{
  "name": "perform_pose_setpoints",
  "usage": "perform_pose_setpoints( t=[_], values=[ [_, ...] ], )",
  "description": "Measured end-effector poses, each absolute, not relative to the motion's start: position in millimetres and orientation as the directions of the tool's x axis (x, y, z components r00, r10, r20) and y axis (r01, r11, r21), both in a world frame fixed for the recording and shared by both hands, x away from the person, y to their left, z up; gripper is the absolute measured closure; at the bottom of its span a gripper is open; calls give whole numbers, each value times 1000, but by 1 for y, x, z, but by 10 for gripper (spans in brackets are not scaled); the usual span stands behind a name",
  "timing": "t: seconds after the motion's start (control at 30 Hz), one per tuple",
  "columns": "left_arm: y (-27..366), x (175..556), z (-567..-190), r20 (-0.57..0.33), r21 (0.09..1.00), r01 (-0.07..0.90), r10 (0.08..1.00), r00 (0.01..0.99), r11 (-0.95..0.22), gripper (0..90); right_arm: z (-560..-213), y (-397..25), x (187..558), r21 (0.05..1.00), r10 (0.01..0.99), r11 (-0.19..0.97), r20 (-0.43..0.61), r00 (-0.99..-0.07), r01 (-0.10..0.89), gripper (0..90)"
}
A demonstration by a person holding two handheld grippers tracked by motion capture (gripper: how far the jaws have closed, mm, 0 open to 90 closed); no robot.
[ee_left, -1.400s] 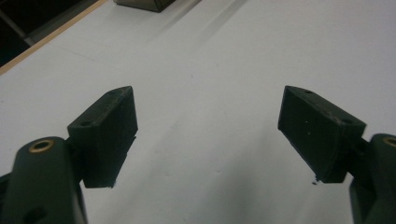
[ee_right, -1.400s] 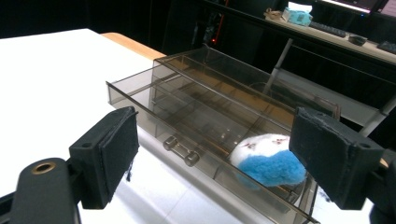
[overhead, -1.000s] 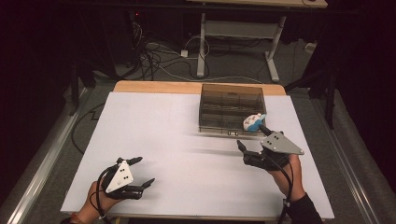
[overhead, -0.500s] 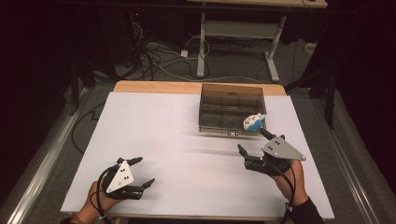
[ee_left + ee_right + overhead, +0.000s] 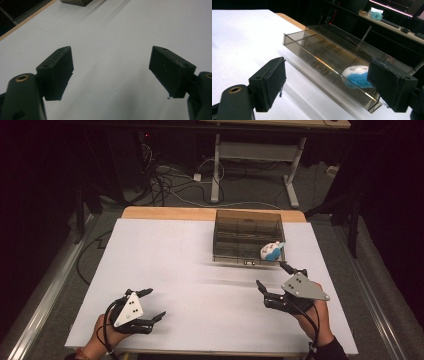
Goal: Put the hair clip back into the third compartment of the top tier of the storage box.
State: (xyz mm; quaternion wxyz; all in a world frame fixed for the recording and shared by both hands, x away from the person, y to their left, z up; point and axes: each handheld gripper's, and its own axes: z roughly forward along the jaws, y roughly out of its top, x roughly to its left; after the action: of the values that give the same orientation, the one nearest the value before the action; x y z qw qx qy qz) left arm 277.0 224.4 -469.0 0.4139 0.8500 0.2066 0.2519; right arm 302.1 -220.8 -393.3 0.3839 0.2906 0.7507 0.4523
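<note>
The left gripper (image 5: 145,309) rested at the near left of the white tabletop (image 5: 190,270), its jaws spread apart with nothing between them but bare surface; in the left gripper view the same gap stood open over the white sheet. Farther right, toward the far edge, sat a smoky clear compartment box (image 5: 247,236), its front drawer drawn out; a blue-and-white soft toy (image 5: 271,251) lay in the drawer's right end compartment. Just near of the box, the right gripper (image 5: 274,279) hovered with its jaws wide apart and empty, pointed at the drawer front; nothing lay between it and the box. Beyond the tabletop, cables (image 5: 165,180) sprawled on the floor beside a desk frame (image 5: 250,155).
</note>
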Motion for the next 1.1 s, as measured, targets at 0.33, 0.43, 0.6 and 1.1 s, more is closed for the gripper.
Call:
perform_pose_setpoints(
  t=[0.33,0.43,0.6,1.1],
  values=[
    [224,277,-469,260,807,141,559,787,-574,187,-398,-222,292,894,760,446,-354,-546,41,155],
    [224,276,-469,261,807,139,557,788,-574,187,-400,-223,291,891,756,452,-356,-549,45,155],
    [224,276,-469,260,807,139,557,789,-574,187,-405,-225,287,872,734,487,-381,-563,45,156],
    [223,276,-470,260,805,137,551,793,-577,186,-424,-236,279,853,713,518,-393,-580,59,157]
  ],
)
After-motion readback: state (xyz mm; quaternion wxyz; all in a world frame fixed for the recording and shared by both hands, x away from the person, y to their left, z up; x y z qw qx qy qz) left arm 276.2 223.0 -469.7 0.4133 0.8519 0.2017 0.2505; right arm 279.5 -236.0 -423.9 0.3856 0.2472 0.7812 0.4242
